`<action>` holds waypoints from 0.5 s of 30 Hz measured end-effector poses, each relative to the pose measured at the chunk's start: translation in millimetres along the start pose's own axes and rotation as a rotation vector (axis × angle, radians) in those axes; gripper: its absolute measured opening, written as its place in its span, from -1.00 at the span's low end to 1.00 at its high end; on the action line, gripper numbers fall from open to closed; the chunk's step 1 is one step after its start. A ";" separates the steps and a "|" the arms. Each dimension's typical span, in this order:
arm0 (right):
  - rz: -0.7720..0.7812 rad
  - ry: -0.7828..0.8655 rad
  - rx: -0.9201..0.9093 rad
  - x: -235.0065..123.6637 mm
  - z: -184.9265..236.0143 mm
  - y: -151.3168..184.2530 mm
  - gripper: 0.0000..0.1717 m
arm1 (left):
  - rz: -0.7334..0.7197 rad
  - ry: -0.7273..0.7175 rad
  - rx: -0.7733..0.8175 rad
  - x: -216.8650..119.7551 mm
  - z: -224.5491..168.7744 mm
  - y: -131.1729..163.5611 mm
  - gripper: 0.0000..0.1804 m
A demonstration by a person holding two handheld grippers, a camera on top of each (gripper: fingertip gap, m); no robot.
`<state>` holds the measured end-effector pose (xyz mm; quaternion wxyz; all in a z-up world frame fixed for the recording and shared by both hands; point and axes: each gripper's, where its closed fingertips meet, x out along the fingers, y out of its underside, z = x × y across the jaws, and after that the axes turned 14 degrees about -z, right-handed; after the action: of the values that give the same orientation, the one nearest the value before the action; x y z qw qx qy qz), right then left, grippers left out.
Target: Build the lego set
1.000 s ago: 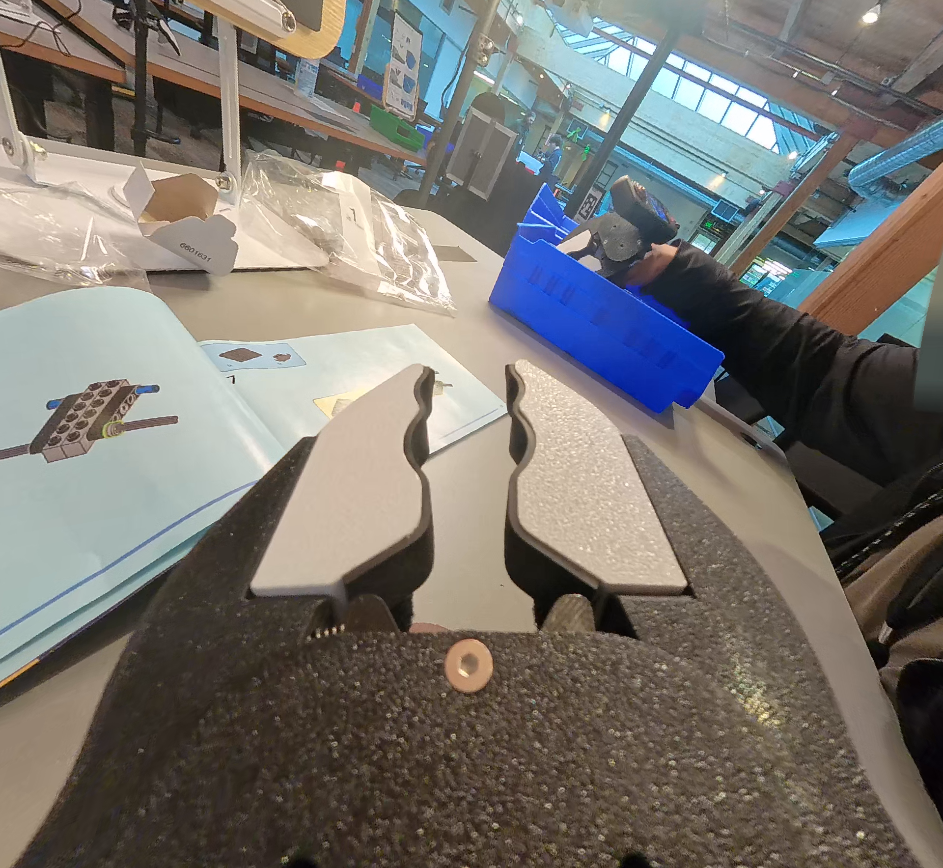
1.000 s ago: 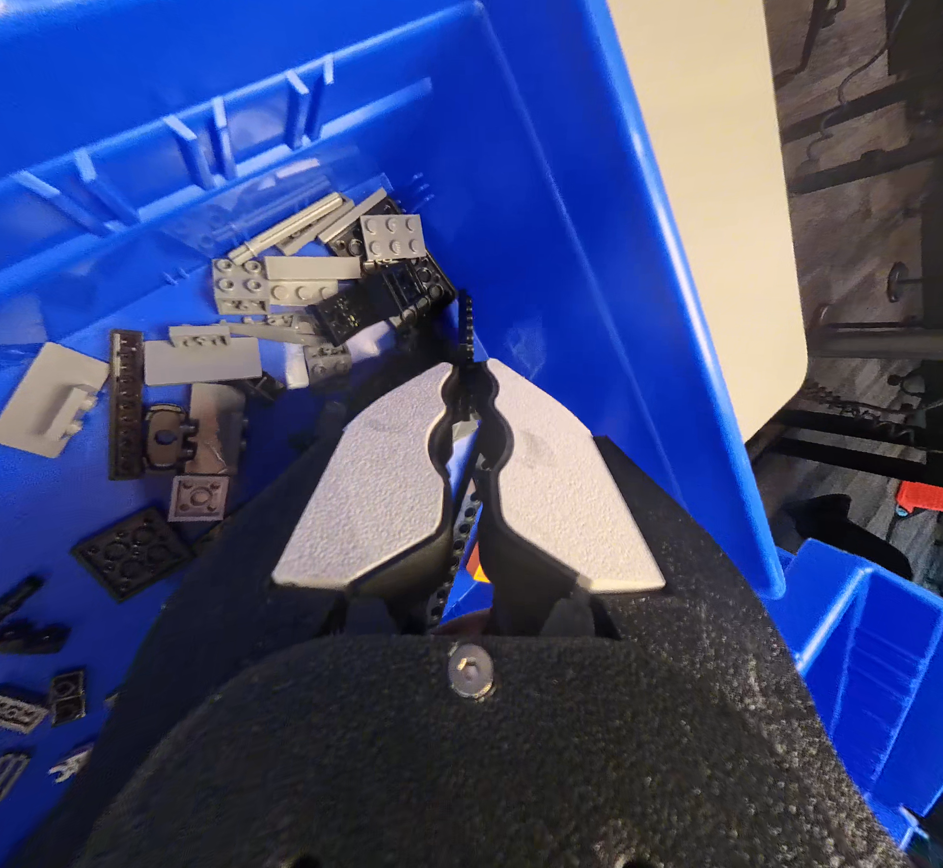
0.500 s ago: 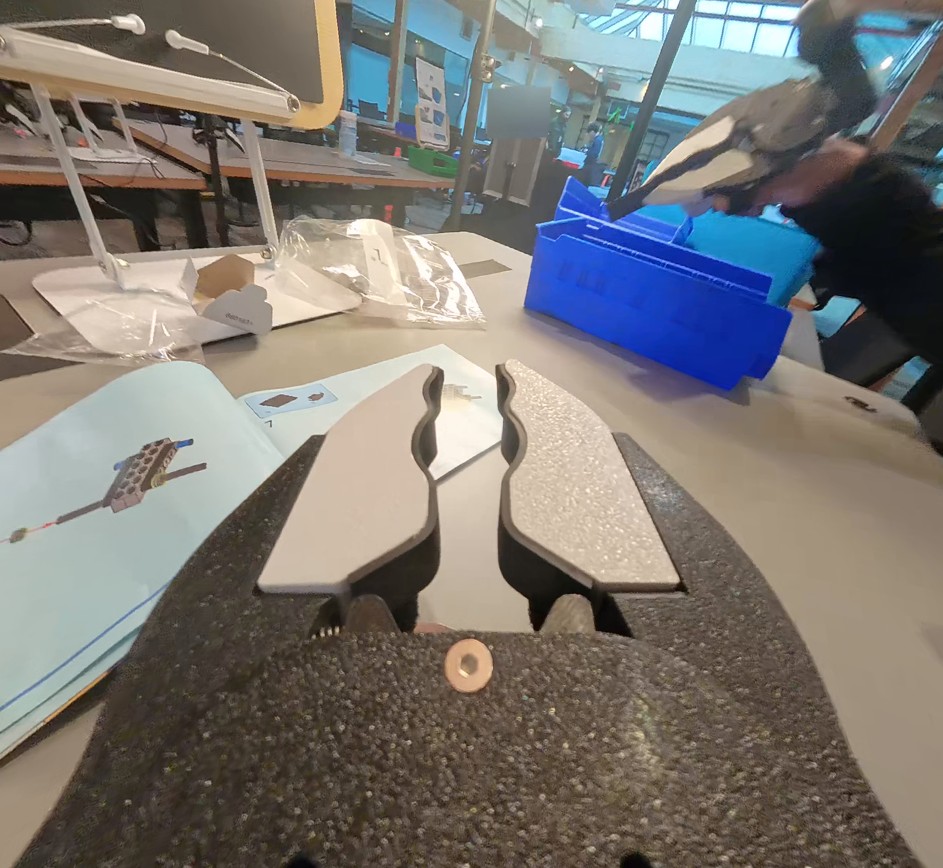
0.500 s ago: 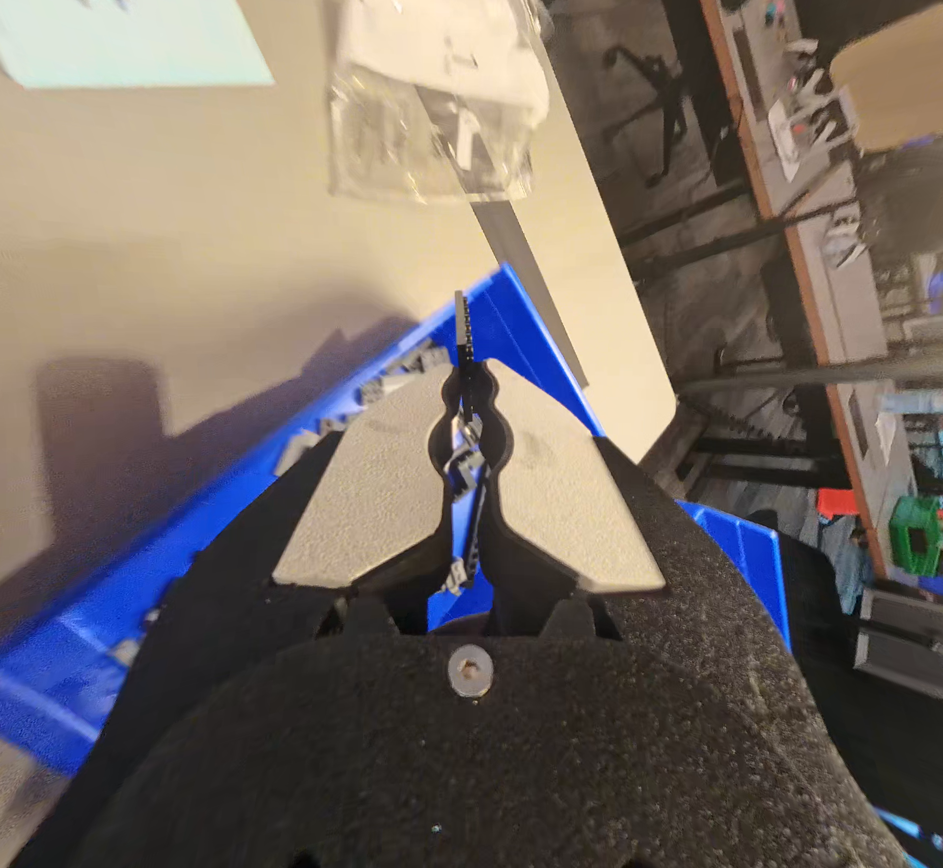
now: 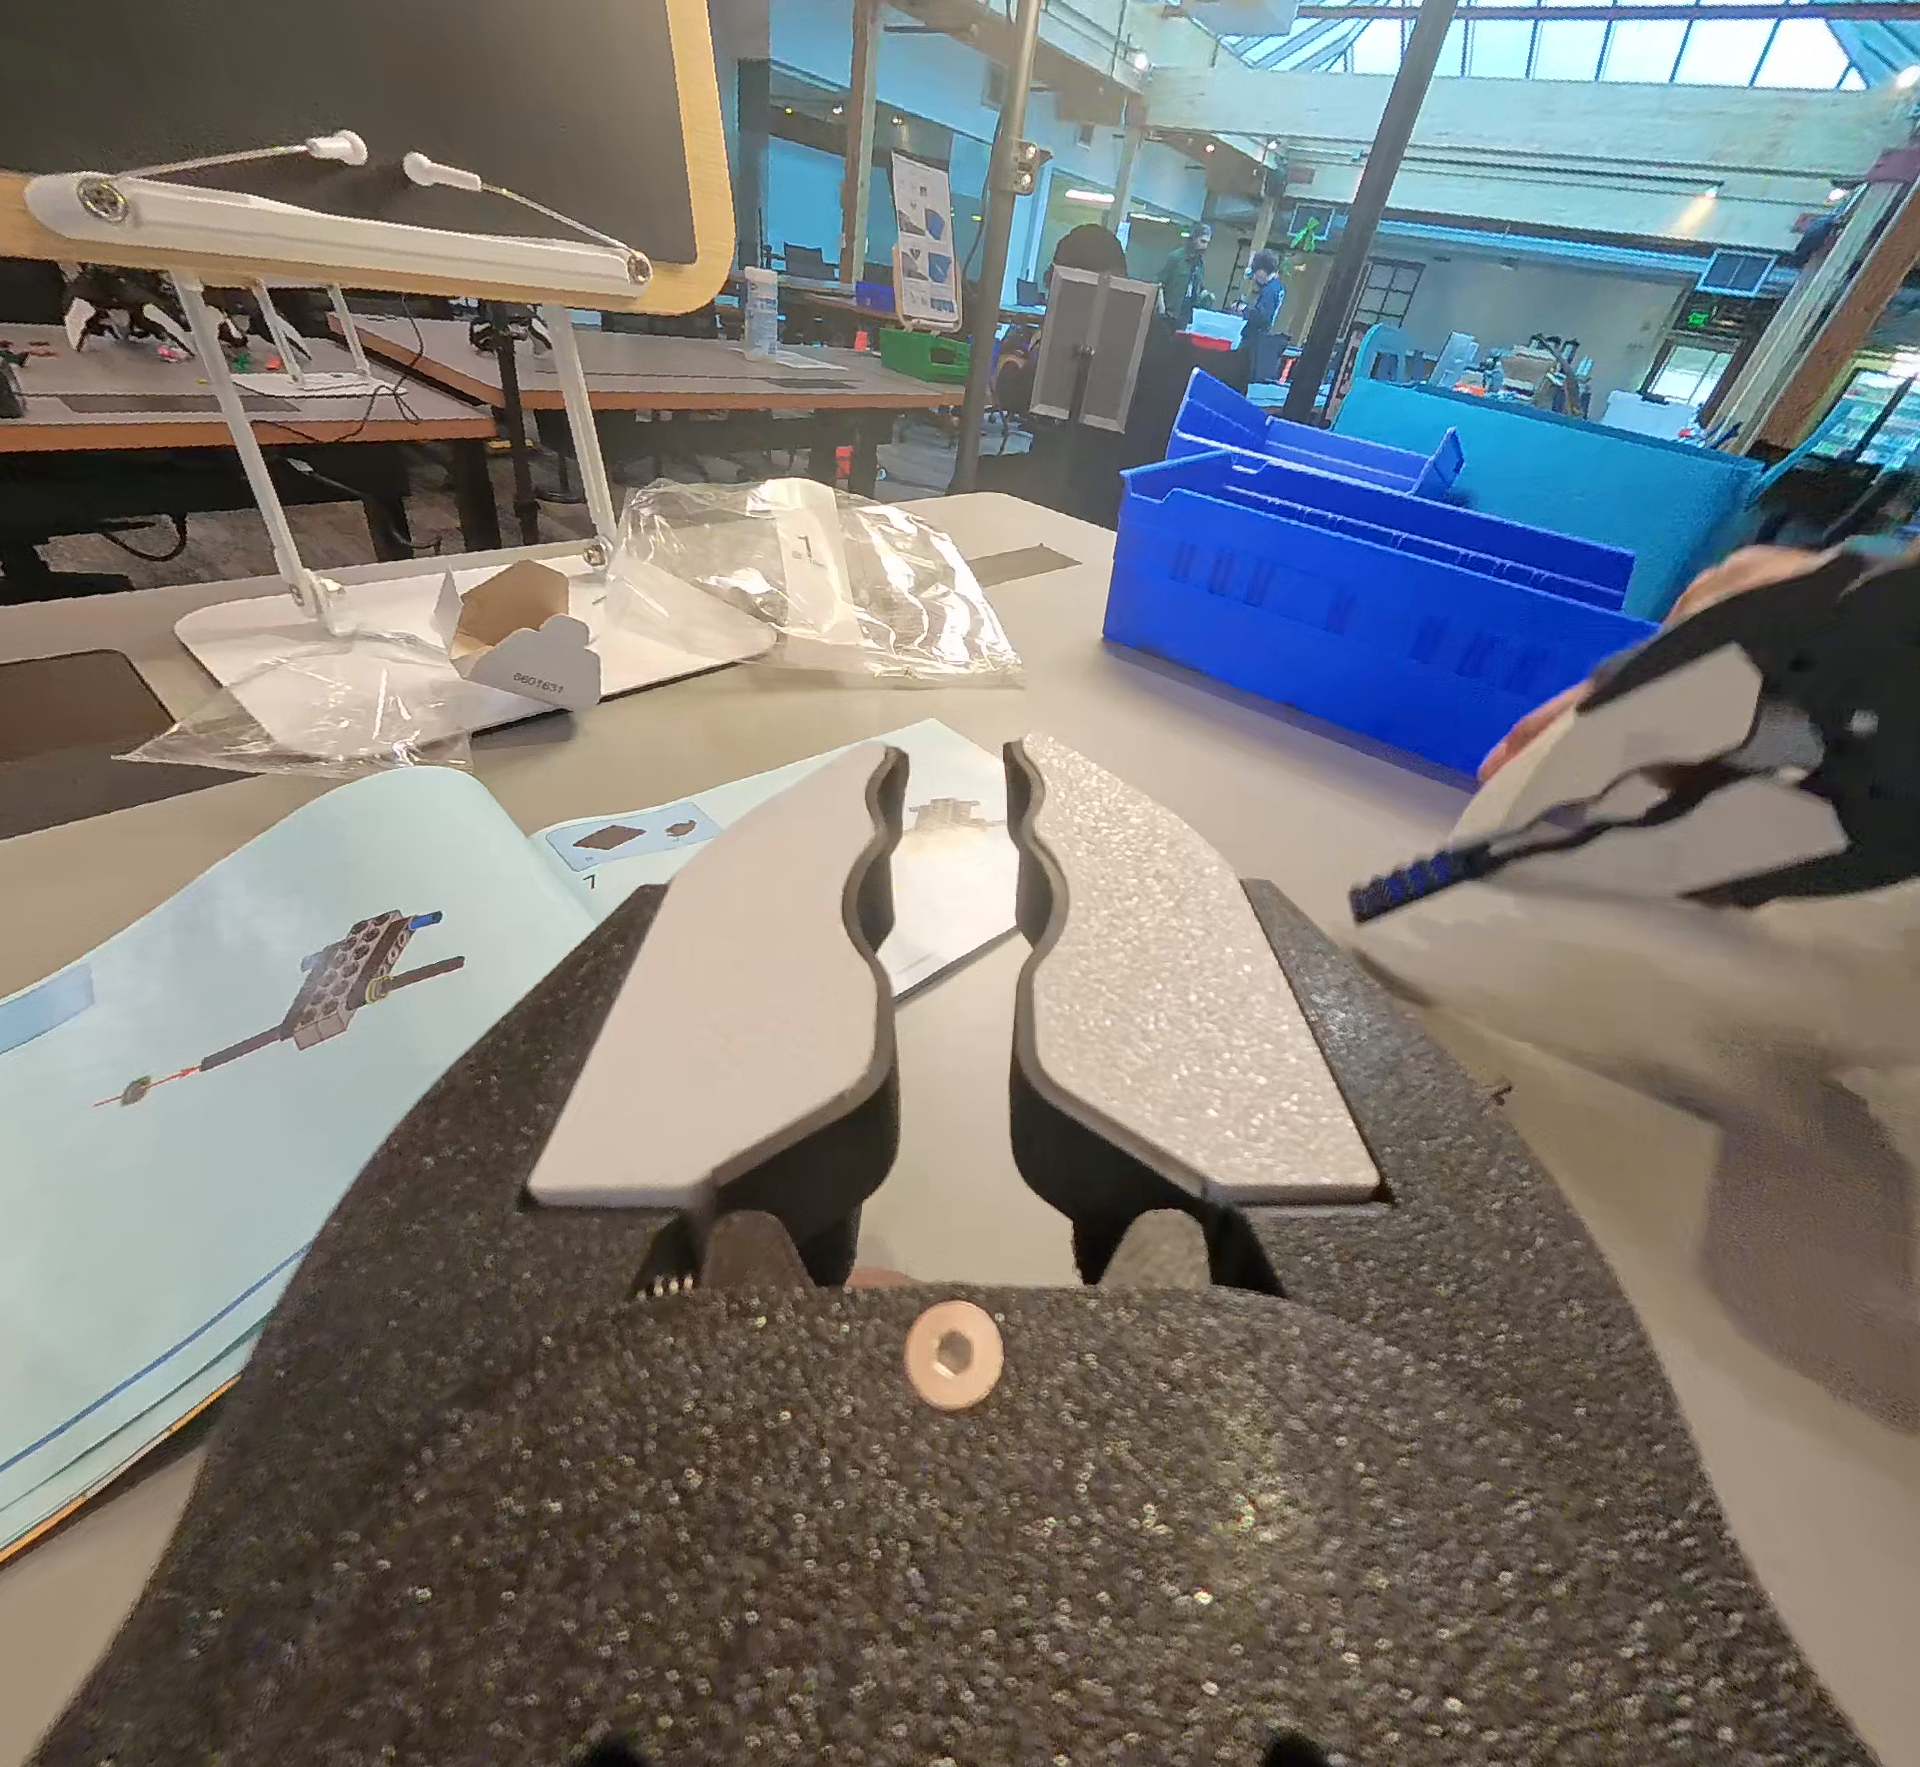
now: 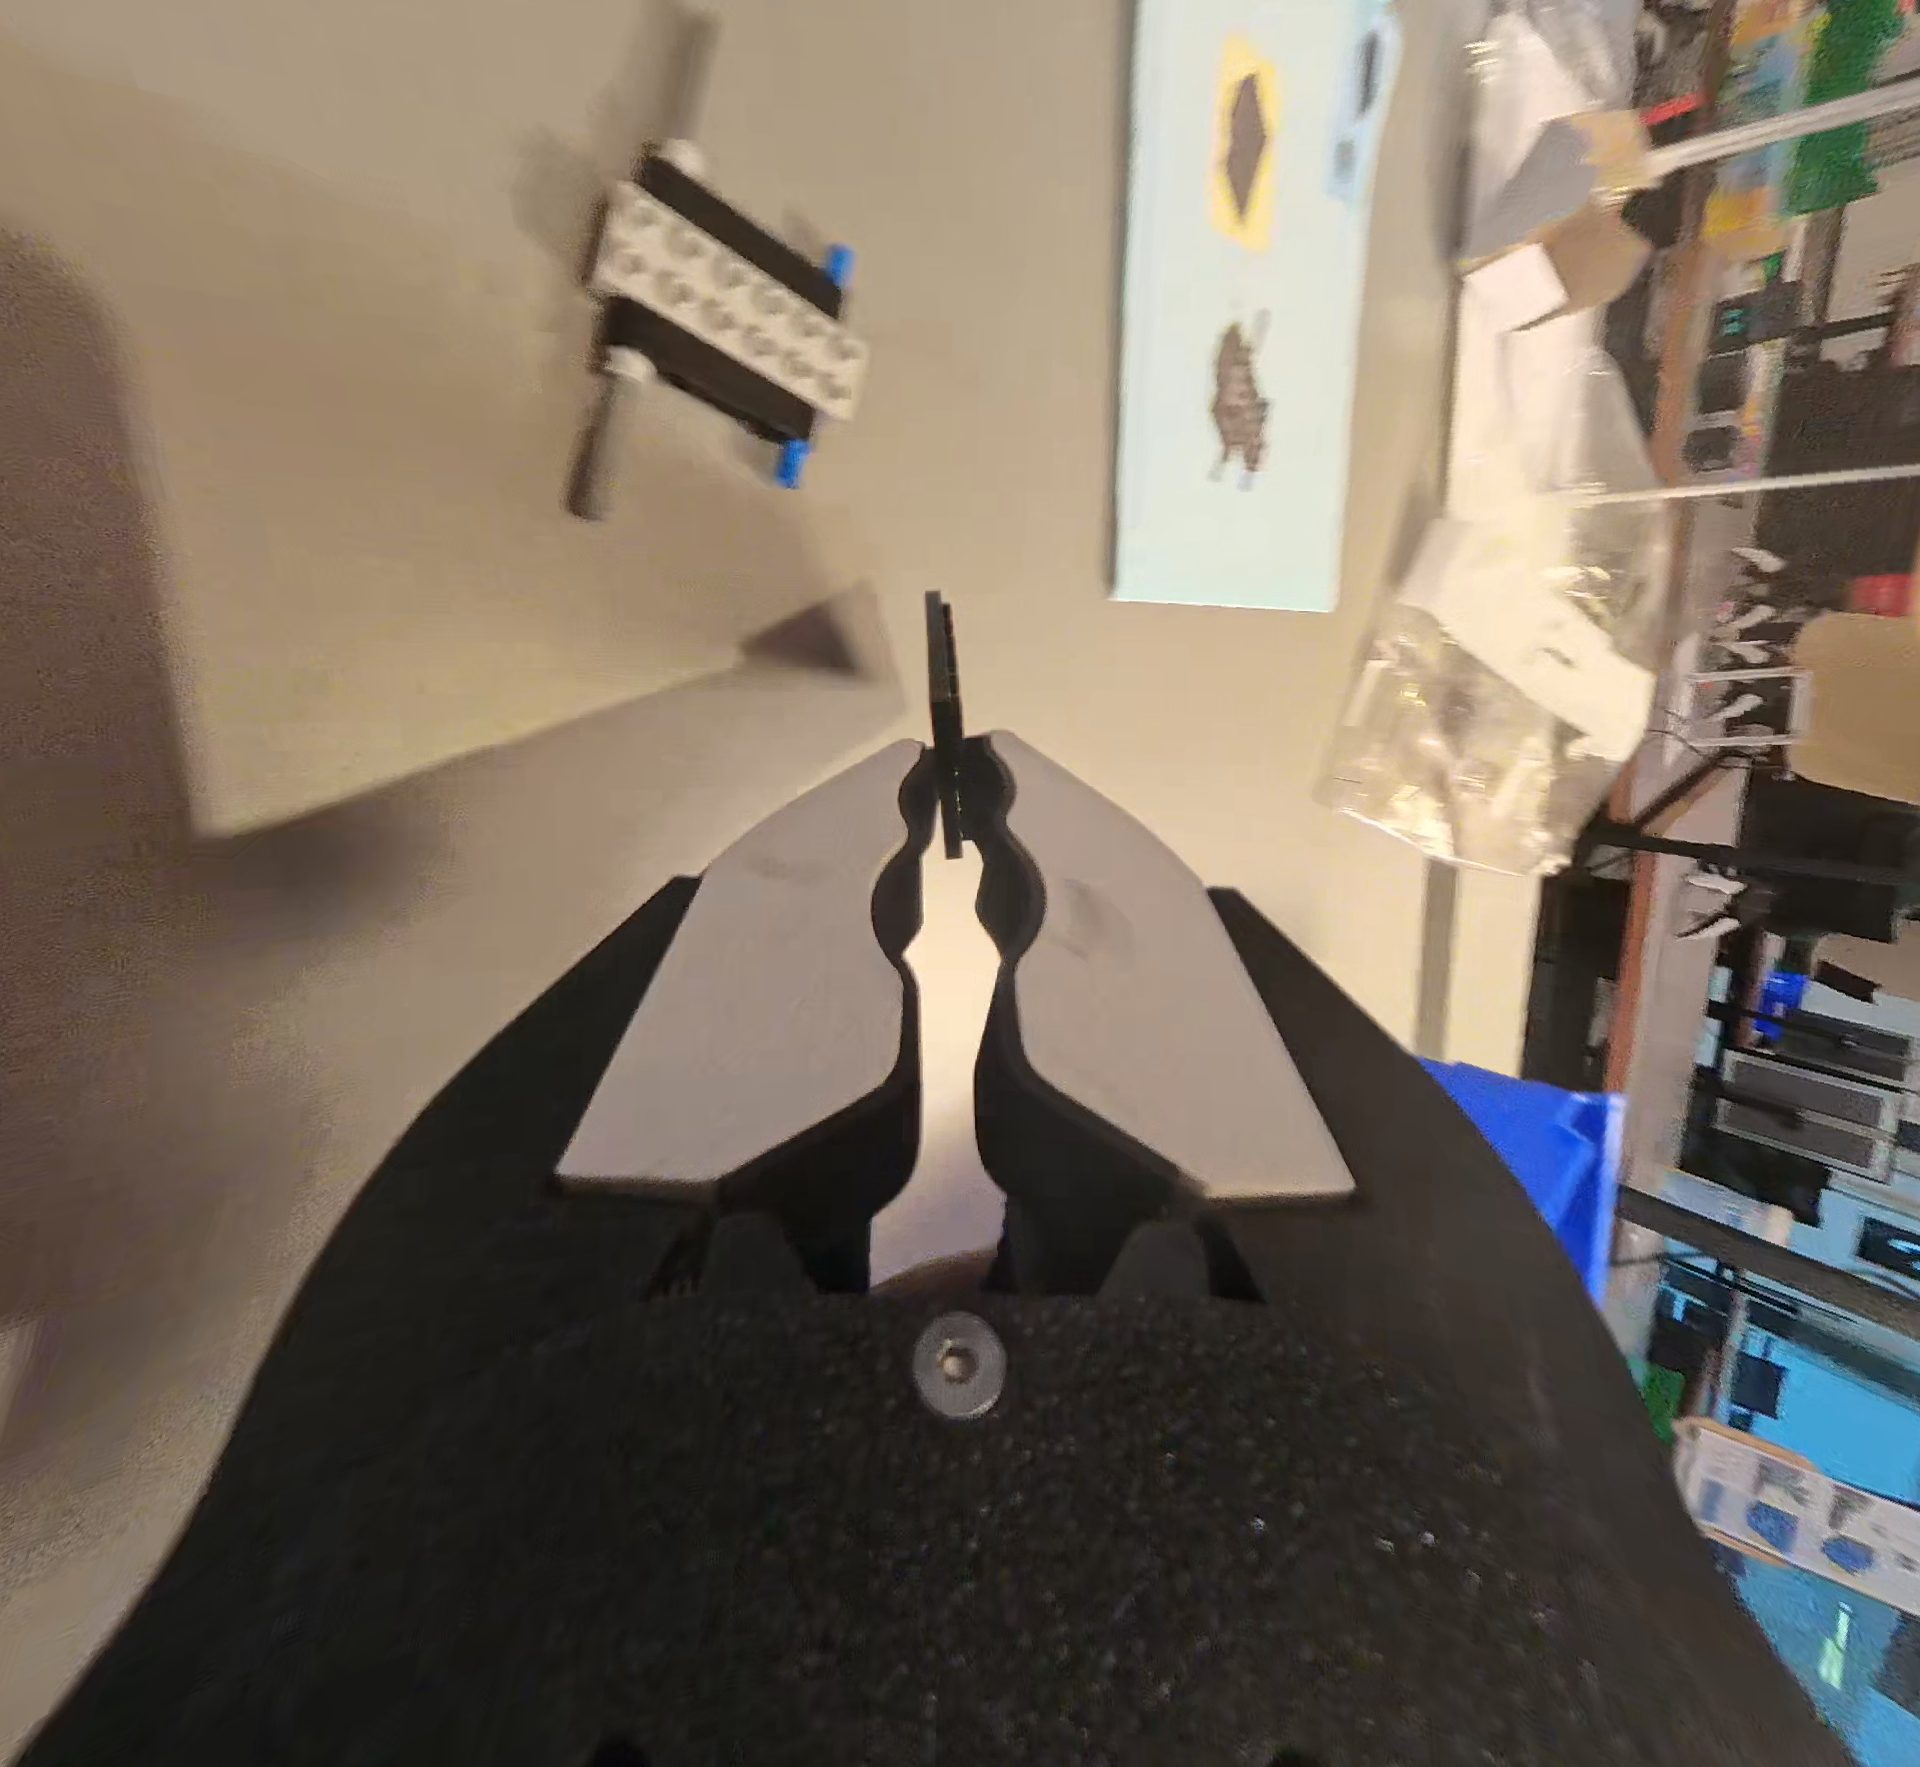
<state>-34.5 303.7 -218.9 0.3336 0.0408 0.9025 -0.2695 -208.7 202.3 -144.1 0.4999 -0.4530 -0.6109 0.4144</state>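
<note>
Black studded plate (image 6: 945, 709) clamped edge-on in R gripper (image 6: 951, 751), L gripper (image 5: 951, 761) open, bare, over printed instruction booklet (image 5: 208, 1042)

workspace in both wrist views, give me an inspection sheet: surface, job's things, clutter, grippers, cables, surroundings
surface: grey table, flat, partly covered.
job's things: open light-blue instruction booklet; blue bin; small grey, black and blue brick assembly lying on the table.
clutter: clear plastic bags; opened small cardboard box; white stand carrying a dark board.
grippers: left gripper open with nothing between its fingers, above the booklet; right gripper shut on a thin black studded plate, held edge-on over the table.
cables: thin white cords on the stand.
surroundings: open workshop hall, other tables, people far back.
</note>
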 end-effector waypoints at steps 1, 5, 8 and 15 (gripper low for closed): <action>0.000 -0.008 0.008 3.6 8.4 1.4 -0.94 | -0.005 0.002 -0.005 0.4 -0.9 -1.3 -0.79; -0.035 -0.052 0.043 10.3 33.2 0.5 -0.88 | -0.019 0.046 -0.015 1.7 -8.7 -2.6 -0.78; -0.078 -0.079 0.073 12.4 43.2 -1.8 -0.80 | -0.052 0.100 -0.035 1.9 -16.9 -5.5 -0.74; -0.206 -0.114 0.275 5.6 39.0 1.6 -0.63 | -0.081 0.084 0.002 -1.1 -11.2 -6.3 -0.70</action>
<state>-15.9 284.5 -247.8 0.3460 -0.0221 0.8362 -0.4250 -198.4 200.2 -136.6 0.5419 -0.4443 -0.6070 0.3748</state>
